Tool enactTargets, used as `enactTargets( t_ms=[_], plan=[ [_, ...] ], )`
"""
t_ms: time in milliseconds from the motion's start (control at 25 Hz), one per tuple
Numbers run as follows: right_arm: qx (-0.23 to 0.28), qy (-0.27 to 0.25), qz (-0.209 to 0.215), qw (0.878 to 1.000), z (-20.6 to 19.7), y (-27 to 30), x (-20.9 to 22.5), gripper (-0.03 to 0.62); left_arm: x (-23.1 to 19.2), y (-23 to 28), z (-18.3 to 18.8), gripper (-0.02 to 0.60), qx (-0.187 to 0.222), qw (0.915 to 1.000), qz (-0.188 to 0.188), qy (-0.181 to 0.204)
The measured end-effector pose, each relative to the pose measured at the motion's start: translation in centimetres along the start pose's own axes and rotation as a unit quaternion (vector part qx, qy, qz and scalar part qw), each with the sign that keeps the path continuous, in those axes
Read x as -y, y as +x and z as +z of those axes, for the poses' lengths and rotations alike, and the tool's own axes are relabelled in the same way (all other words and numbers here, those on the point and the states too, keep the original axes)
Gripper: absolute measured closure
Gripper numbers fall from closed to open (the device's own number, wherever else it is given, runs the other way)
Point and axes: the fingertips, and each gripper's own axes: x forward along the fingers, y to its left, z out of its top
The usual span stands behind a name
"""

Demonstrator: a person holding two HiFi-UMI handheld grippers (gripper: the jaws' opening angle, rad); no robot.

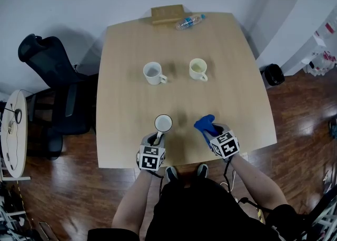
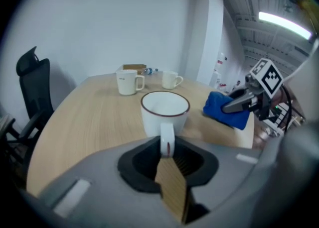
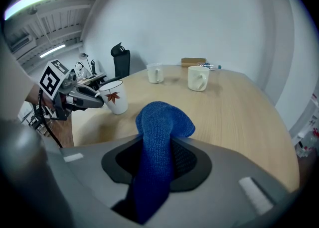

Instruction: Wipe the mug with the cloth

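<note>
Head view: both forearms (image 1: pixel 138 192) reach in over the near edge of the desk (image 1: pixel 126 103), pitched forward and down. Left hand-held gripper (image 1: pixel 158 138) is clamped on the handle (image 1: pixel 159 132) of the white mug (image 1: pixel 163 123), just beyond its jaws. Right hand-held gripper (image 1: pixel 210 131) pinches the blue cloth (image 1: pixel 205 124), beside the mug, not touching.

Left gripper view: handle wedged between the jaws, mug upright, cloth to its right.

Right gripper view: cloth bunched in the jaws, drooping over the tips. Mug at left shows a red leaf print.
</note>
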Motion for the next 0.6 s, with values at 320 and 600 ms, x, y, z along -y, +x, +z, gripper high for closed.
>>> enactTargets(
  t_ms=[320,600],
  plan=[
    [0.048,0.007,-0.001,0.999,2.6,-1.9,-0.5,0.467,1.1,-1.9,2.5,0.522,0.042,0.9978,-0.019,0.047],
    [0.249,-0.086,0.032,0.964,13.6,-12.1,-5.6,0.470,3.8,-8.0,10.4,0.522,0.154,0.9814,-0.075,-0.087]
  ],
)
